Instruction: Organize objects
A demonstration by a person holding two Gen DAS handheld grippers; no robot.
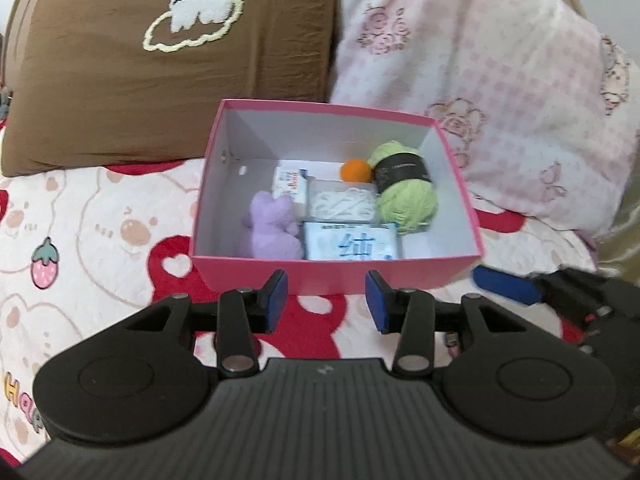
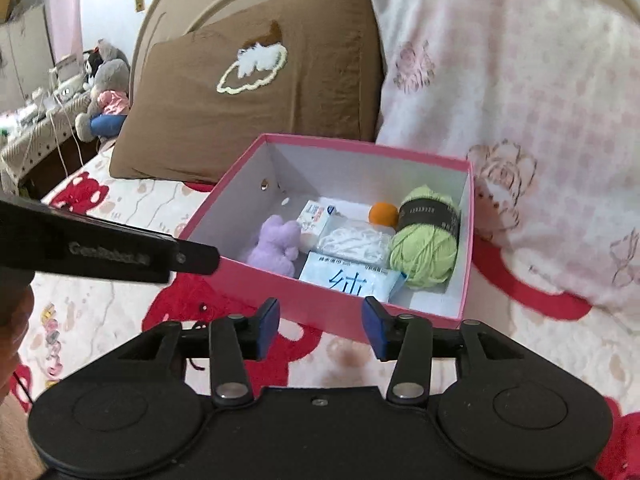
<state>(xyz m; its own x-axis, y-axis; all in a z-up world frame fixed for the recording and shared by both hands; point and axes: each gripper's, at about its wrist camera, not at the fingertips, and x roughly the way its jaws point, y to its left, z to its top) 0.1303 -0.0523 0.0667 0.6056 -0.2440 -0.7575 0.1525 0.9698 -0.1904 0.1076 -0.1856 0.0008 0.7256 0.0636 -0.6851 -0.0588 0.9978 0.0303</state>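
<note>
While both the left claw [image 1: 326, 300] and right claw [image 2: 320, 328] hang parted and empty before it, the pink cardboard box [image 1: 340, 276] on the bed already holds green yarn [image 1: 406, 196], a lilac plush [image 1: 272, 228] and tissue packs [image 1: 350, 246]; sorting looks nearly done.

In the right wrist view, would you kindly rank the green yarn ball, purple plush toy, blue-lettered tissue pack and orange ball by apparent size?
1. Green yarn ball
2. Blue-lettered tissue pack, though the box wall hides its near edge, so its place beside the yarn is unsure
3. Purple plush toy
4. Orange ball, clearly smallest
</note>
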